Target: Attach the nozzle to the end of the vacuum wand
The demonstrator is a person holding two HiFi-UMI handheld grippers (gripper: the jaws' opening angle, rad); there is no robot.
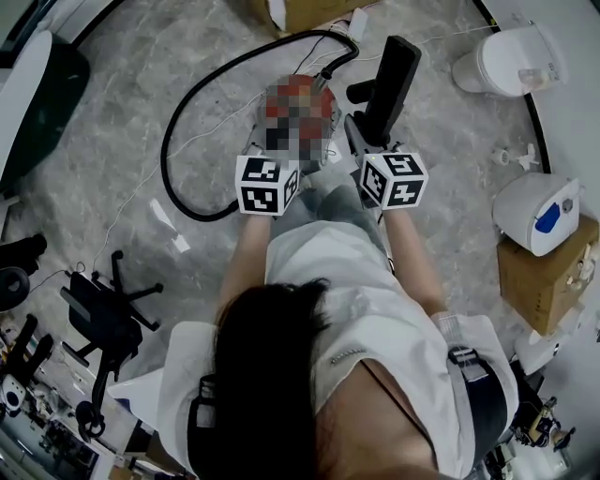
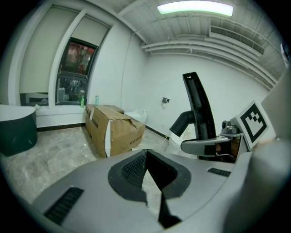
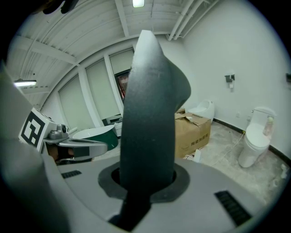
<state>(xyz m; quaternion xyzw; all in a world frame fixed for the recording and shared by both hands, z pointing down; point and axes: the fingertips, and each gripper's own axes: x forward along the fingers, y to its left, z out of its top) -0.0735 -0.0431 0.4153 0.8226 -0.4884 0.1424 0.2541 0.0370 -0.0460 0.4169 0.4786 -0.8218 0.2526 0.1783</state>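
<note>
Above the floor [image 1: 469,262], right gripper [image 3: 148,184] fingers clamp the nozzle [image 3: 152,109]; left gripper [image 2: 153,193] fingers are closed, empty. Risk: nozzle may pivot in this single grip, spoiling alignment.

A cardboard box [image 2: 113,129] sits on a grey marbled floor [image 2: 50,157] beside white walls [image 2: 218,82], a window [image 2: 75,68] and a lit ceiling strip [image 2: 194,8].

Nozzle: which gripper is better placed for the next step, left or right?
Right. The right gripper is already shut on the black nozzle, which sticks up from its jaws. The left gripper is shut and empty, so it could probably steady the hose.
</note>
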